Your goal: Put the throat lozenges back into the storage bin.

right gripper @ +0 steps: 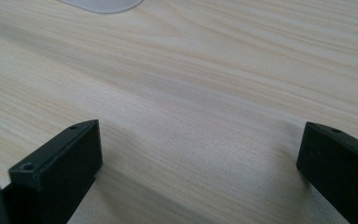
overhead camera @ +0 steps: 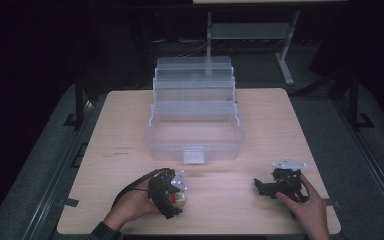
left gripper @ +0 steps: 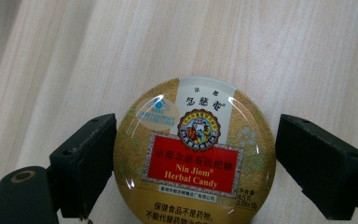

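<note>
Gold-coloured and round, the candy tin [left gripper: 194,154] lies flat on the wooden table [overhead camera: 260,115], label up, on the person's side of the clear tiered box [overhead camera: 194,120] and to the left of the box's front latch [overhead camera: 194,155].

Left gripper [left gripper: 196,158]: it brackets the tin. One jaw touches the tin's rim on one side; the other stands just beside the opposite rim, with a thin gap visible in the left gripper view. Judged not yet clamped: the jaws are parted around the tin and the tin rests on the table. In the high view the left gripper [overhead camera: 172,192] is held low over the tin [overhead camera: 181,199], near the table's front edge.

Right gripper [right gripper: 200,168]: jaws spread wide, nothing between them, bare wood beneath. In the high view the right gripper [overhead camera: 280,185] rests on the table to the right of the latch, well apart from the tin.

Box: opened out, upper trays stepped back, lower compartment exposed. The trays and the lower compartment appear empty, though the clear plastic makes this hard to confirm.

Progress, as a judgement: the work appears to be stowing the tin in the box. Done: box opened, left gripper aligned on the tin. Left: close on the tin, lift, carry it forward over the box's front wall, set it down, release. Early stage.
</note>
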